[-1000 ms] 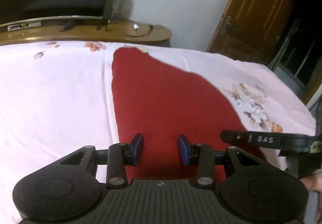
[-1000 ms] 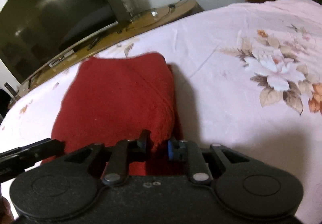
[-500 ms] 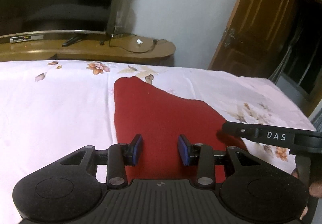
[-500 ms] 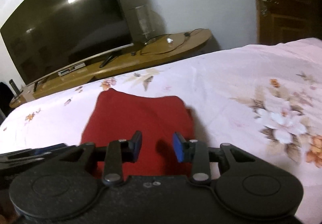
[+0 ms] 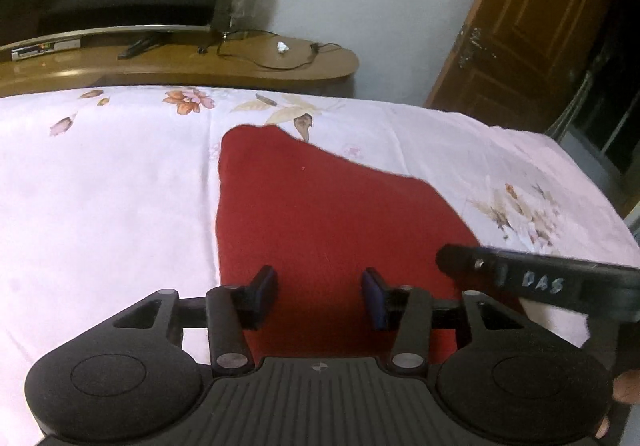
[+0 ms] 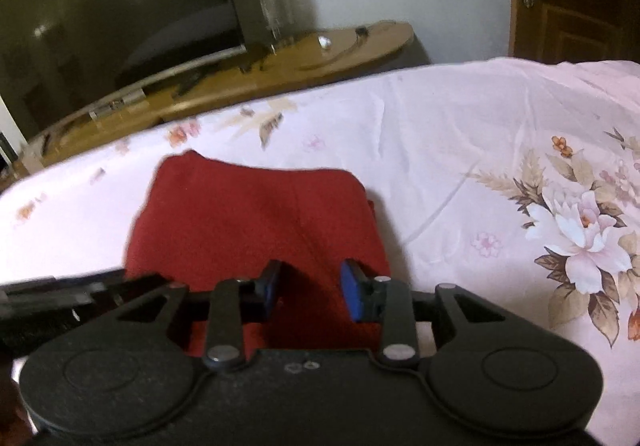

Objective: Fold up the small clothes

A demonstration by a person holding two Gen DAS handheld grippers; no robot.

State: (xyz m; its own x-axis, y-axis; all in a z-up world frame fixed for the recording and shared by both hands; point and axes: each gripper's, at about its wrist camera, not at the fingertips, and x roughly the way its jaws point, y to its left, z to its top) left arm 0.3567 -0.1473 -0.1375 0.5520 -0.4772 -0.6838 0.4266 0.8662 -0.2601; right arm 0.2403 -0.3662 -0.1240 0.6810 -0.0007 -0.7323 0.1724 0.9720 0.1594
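Floral bedsheet (image 5: pixel 100 185) under both my claws. Left gripper (image 5: pixel 319 296) jaws opening, nothing pinched, over the near edge of the folded red garment (image 5: pixel 320 213). Right gripper (image 6: pixel 307 288) spread, empty, wider than a second ago. Bare sheet all round; TV stand (image 5: pixel 180 63) beyond.

Only "DAS" can be read — pale letters on the right claw (image 5: pixel 538 280).

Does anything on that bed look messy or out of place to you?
Mostly tidy. The red garment lies folded flat on the flowered bedsheet, but at its right edge a lower layer peeks out past the top one, so the fold is slightly uneven. Both grippers are above it, gripping nothing.
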